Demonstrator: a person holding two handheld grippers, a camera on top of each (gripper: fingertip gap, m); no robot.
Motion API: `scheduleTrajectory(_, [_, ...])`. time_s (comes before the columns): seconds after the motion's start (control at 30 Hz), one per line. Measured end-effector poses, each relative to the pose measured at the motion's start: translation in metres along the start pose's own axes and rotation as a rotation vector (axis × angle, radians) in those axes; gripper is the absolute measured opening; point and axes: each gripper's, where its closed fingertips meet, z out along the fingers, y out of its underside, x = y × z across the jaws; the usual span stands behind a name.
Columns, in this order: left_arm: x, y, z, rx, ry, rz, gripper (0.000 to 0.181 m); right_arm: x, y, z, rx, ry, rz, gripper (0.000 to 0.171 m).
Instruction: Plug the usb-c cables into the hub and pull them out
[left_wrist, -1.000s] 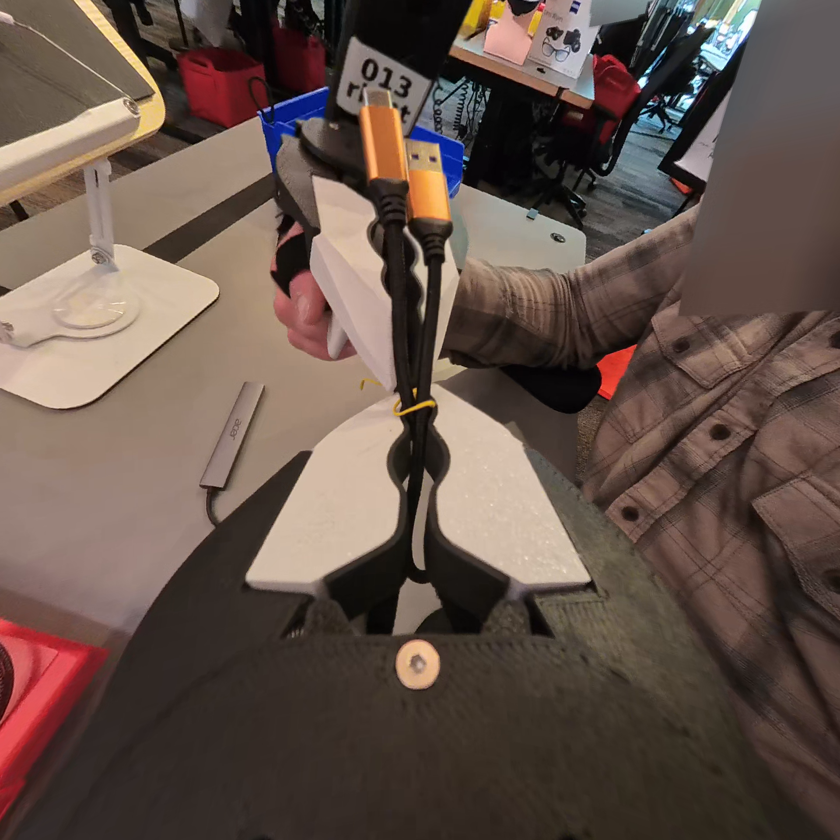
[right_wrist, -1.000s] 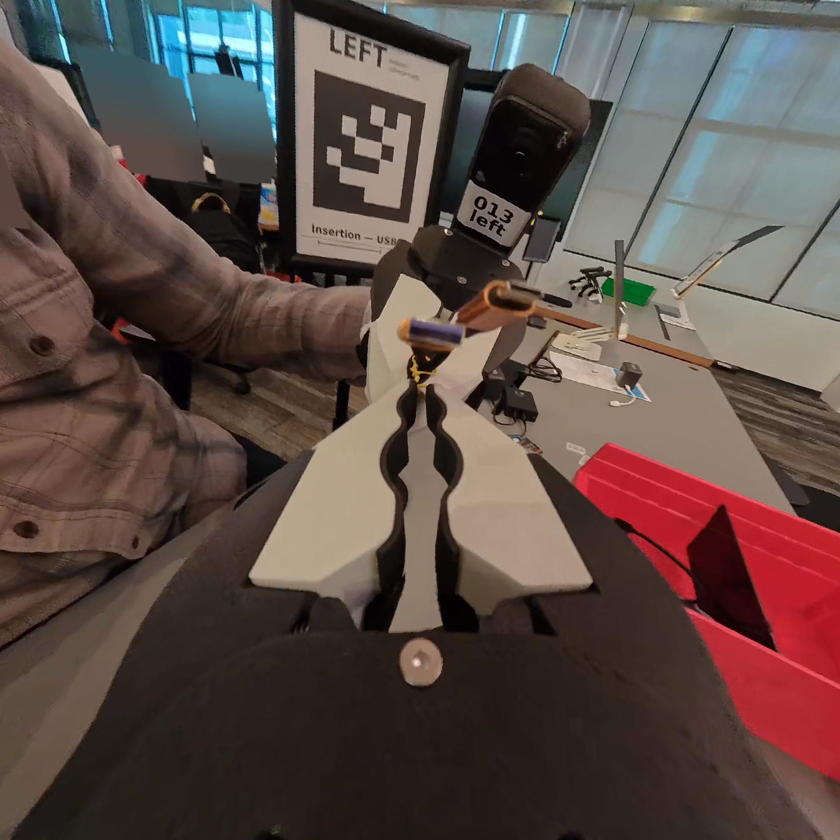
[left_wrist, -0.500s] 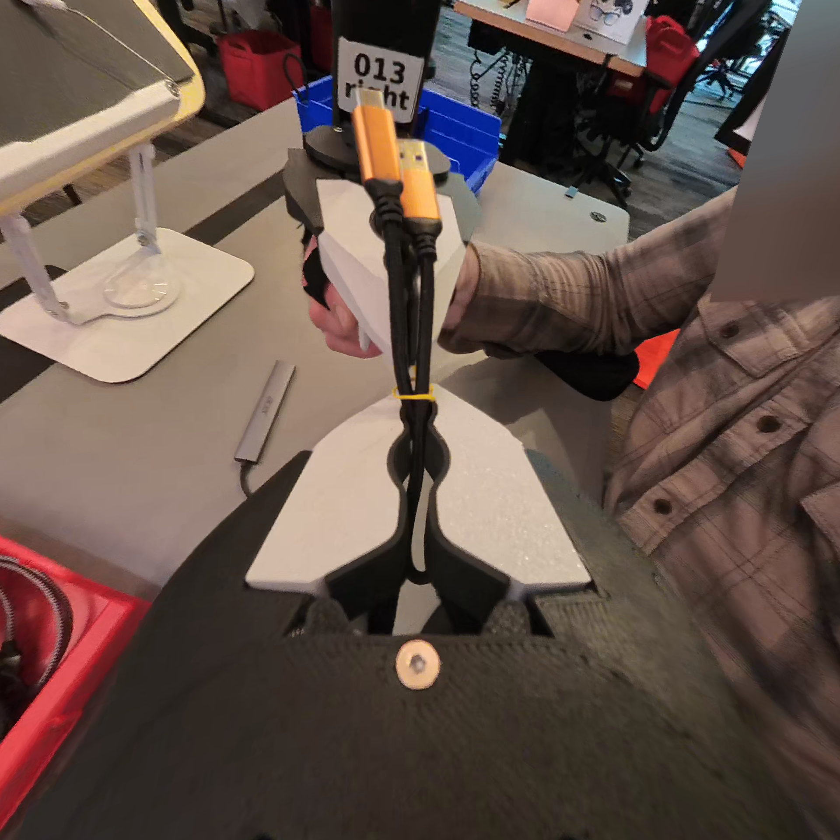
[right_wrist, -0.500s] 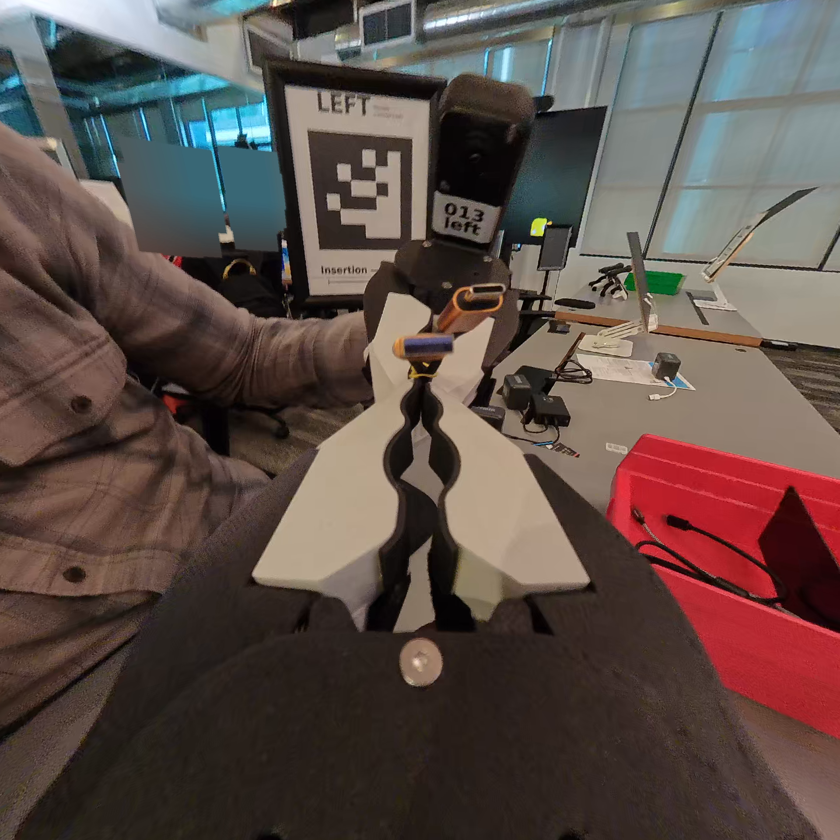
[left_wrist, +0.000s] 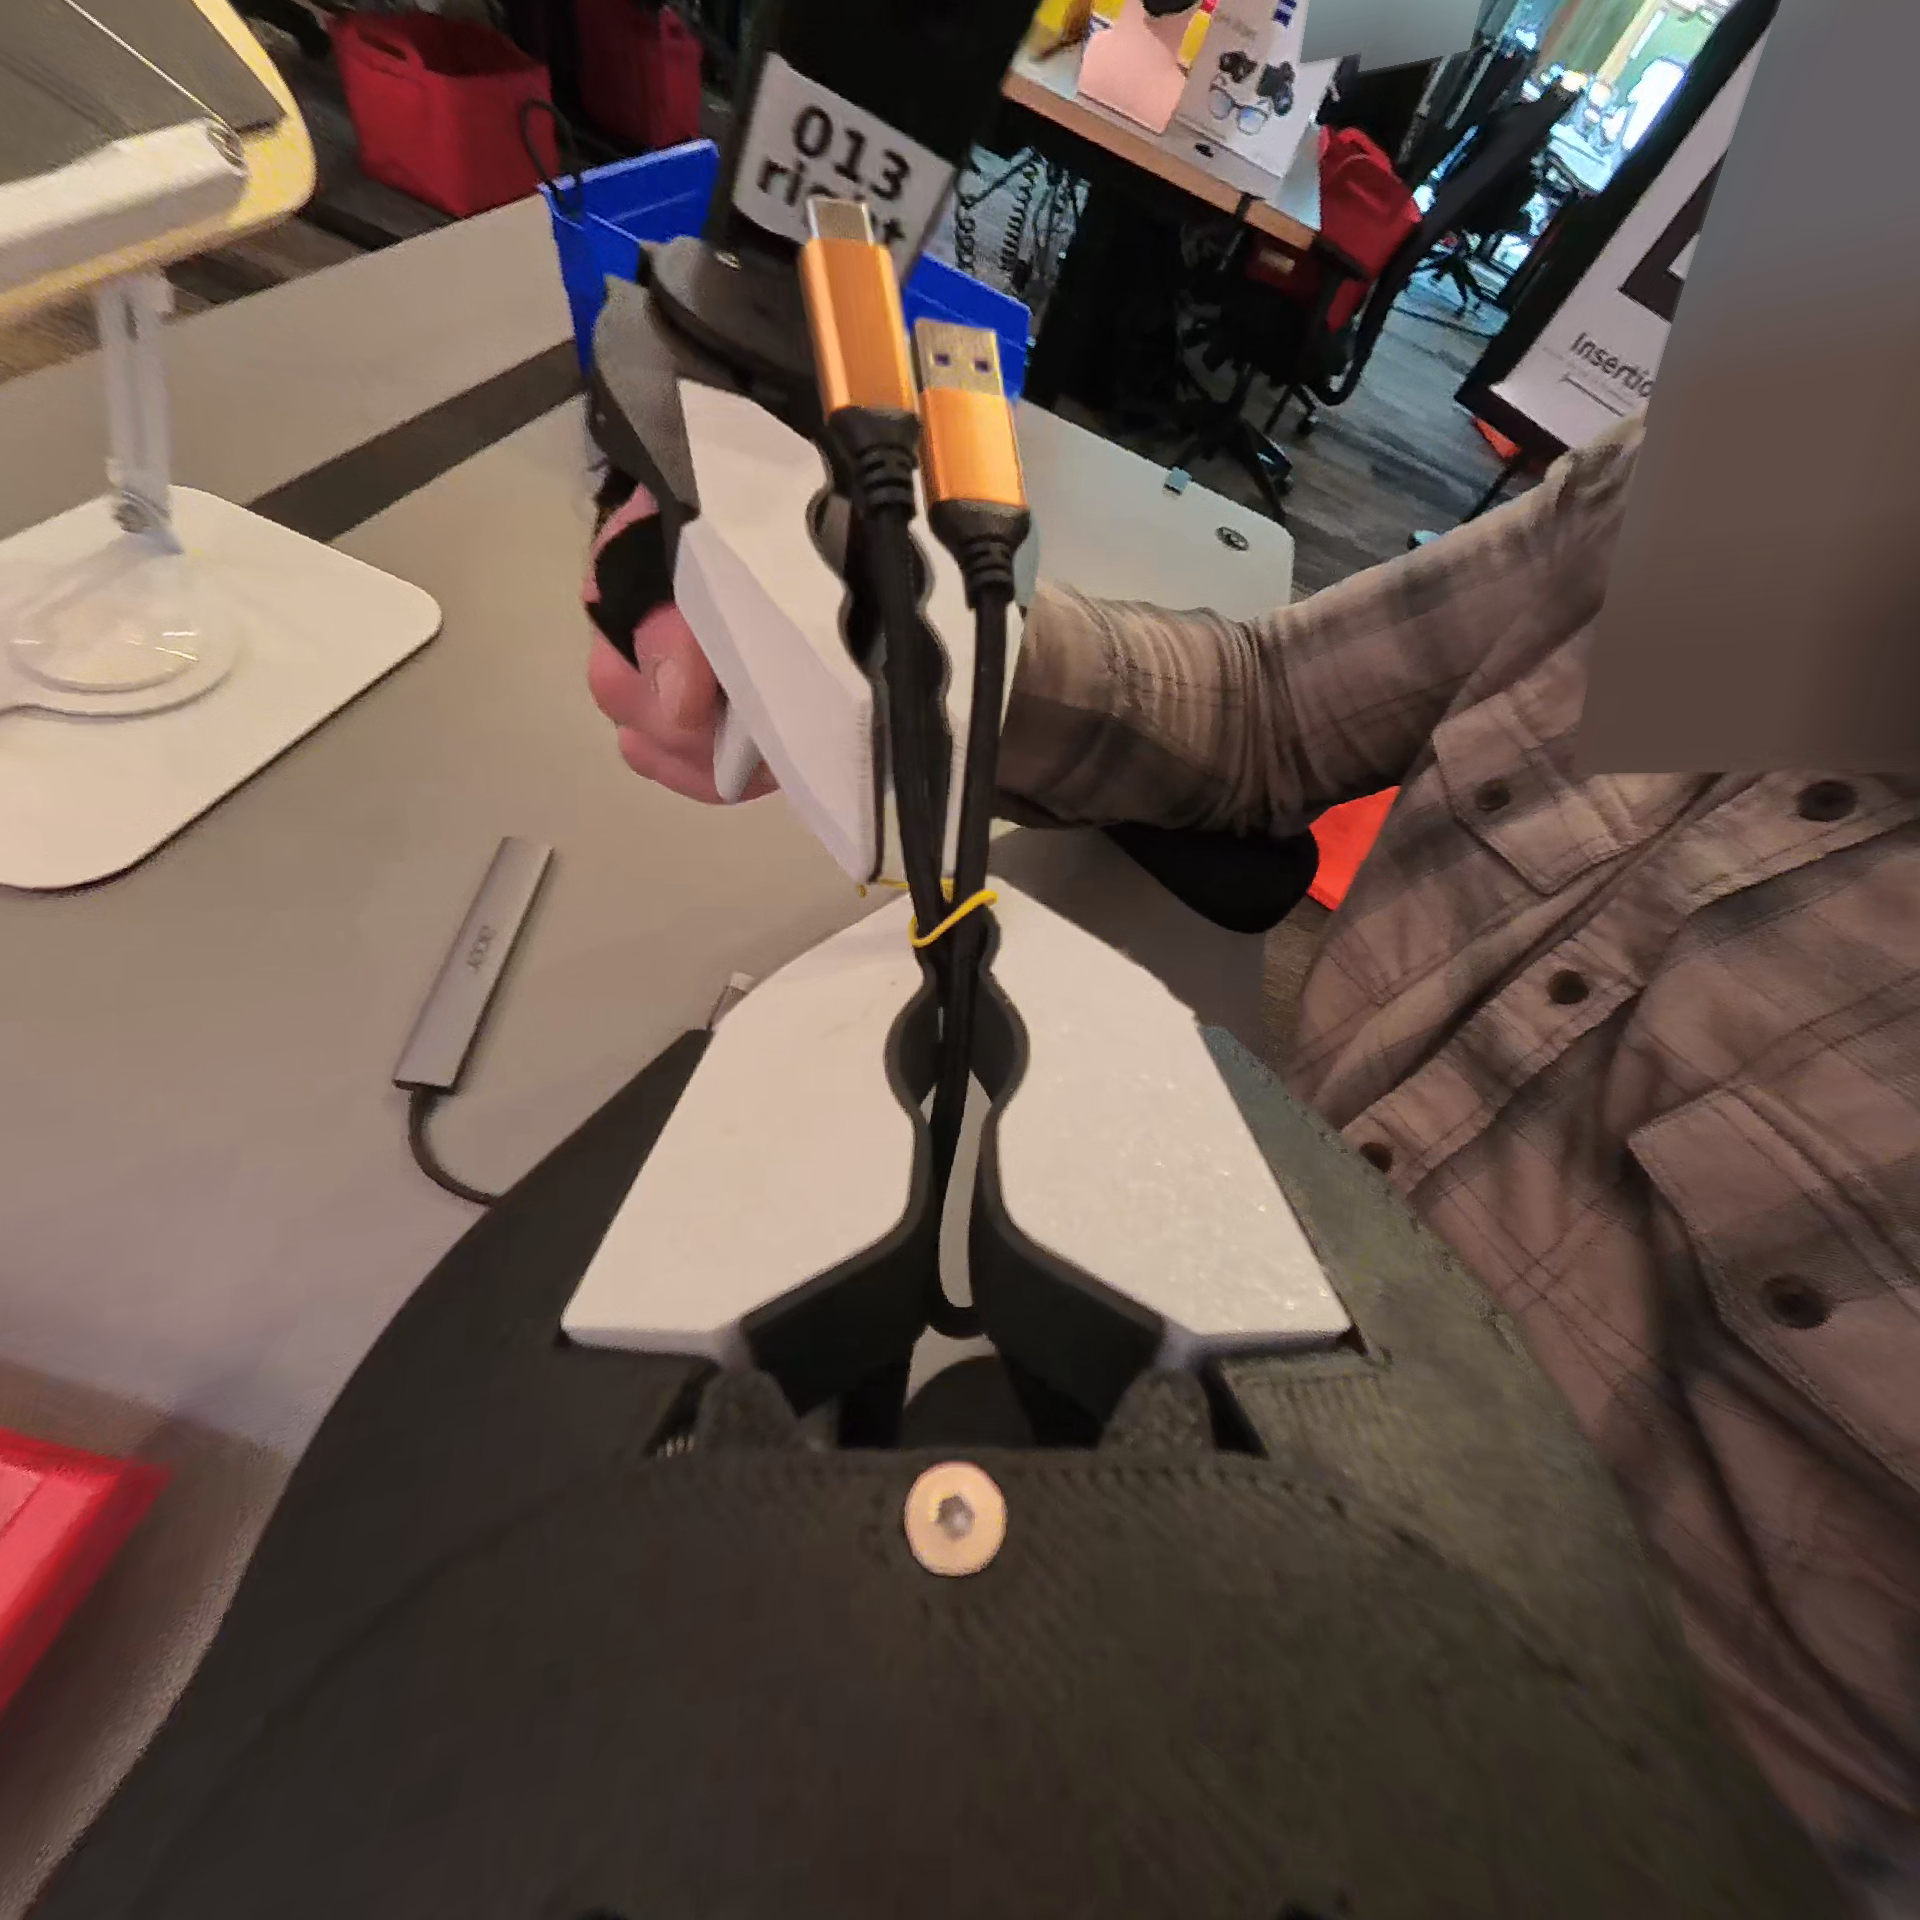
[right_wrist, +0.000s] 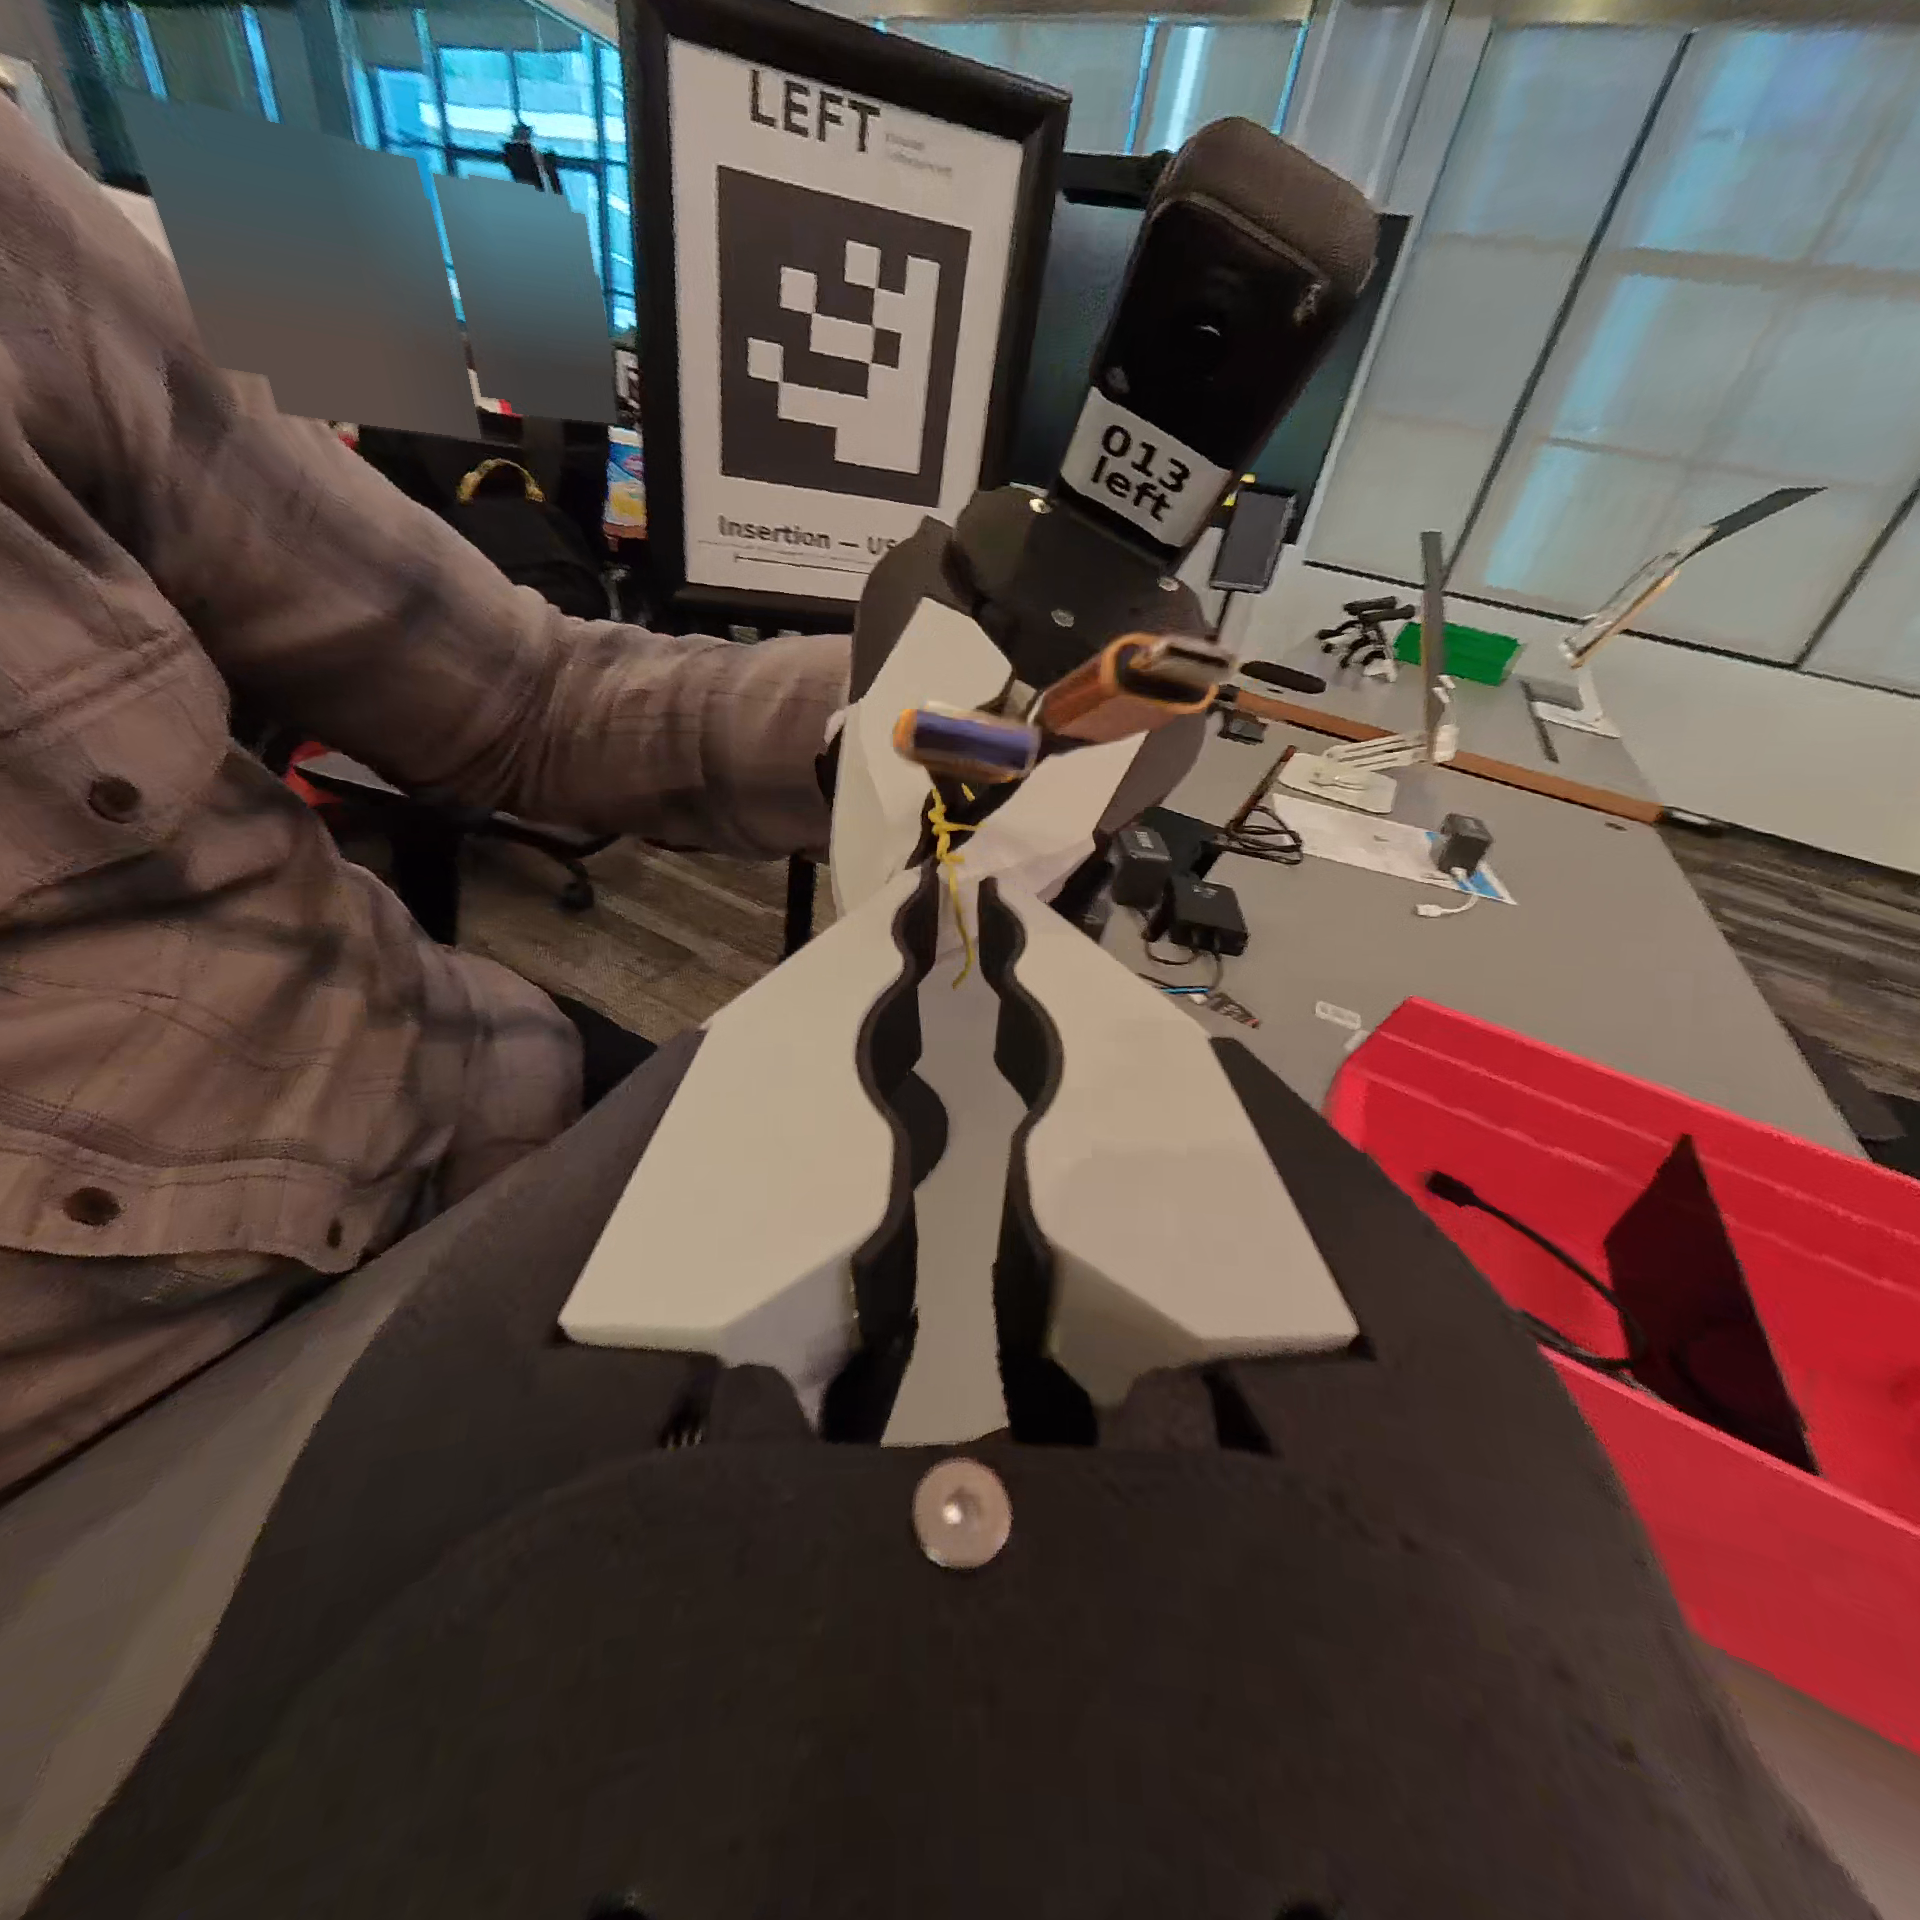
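Grey table (left_wrist: 260, 1039): hub (left_wrist: 473, 966) visible left wrist view only; left gripper (left_wrist: 951, 935) apparently clamping cables (left_wrist: 951, 727).

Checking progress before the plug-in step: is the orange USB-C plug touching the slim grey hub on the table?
Apart. The left wrist view shows the orange USB-C plug held up in the air, the slim grey hub flat on the table below.

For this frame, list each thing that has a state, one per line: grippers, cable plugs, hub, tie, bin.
left gripper: shut on the cable bundle
right gripper: open, empty, tips at the bundle
USB-C plug: unplugged, held up in the air
USB-A plug: unplugged, beside the USB-C plug
cable bundle: tied by a yellow twist tie
hub: flat on the table, nothing plugged in
red bin: open, holds a black cable
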Motion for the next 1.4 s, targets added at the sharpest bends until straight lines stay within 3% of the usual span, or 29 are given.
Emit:
scheduleTrajectory(0.23, [-0.003,0.008,0.002,-0.179,-0.066,0.047,0.000,-0.006,0.004,0.000,0.134,-0.154,0.213,0.000])
scheduleTrajectory(0.63, [-0.029,-0.006,-0.006,-0.454,-0.209,0.075,0.000,0.017,-0.004,-0.016,0.238,-0.043,0.225,0.000])
scheduleTrajectory(0.87, [-0.049,-0.027,-0.016,-0.507,-0.323,0.114,0.000,0.037,-0.012,-0.045,0.295,0.039,0.234,0.000])
scheduleTrajectory(0.97, [-0.049,-0.031,-0.014,-0.514,-0.319,0.114,0.000,0.040,-0.016,-0.051,0.308,0.079,0.191,0.000])
scheduleTrajectory(1.03, [-0.050,-0.032,-0.012,-0.514,-0.307,0.091,0.000,0.039,-0.008,-0.043,0.224,0.084,0.161,0.001])
scheduleTrajectory(1.07, [-0.050,-0.032,-0.011,-0.517,-0.292,0.081,0.000,0.042,-0.005,-0.040,0.200,0.123,0.143,0.021])
scheduleTrajectory(1.17, [-0.049,-0.031,-0.009,-0.550,-0.262,0.060,0.000,0.040,0.000,-0.033,0.146,0.143,0.085,0.015])
scheduleTrajectory(1.33, [-0.042,-0.035,-0.004,-0.616,-0.203,0.091,0.000,0.038,-0.003,-0.033,0.224,0.088,0.153,0.002])
scheduleTrajectory(1.4, [-0.040,-0.036,-0.002,-0.641,-0.193,0.096,0.000,0.037,-0.005,-0.036,0.258,0.066,0.176,0.008])
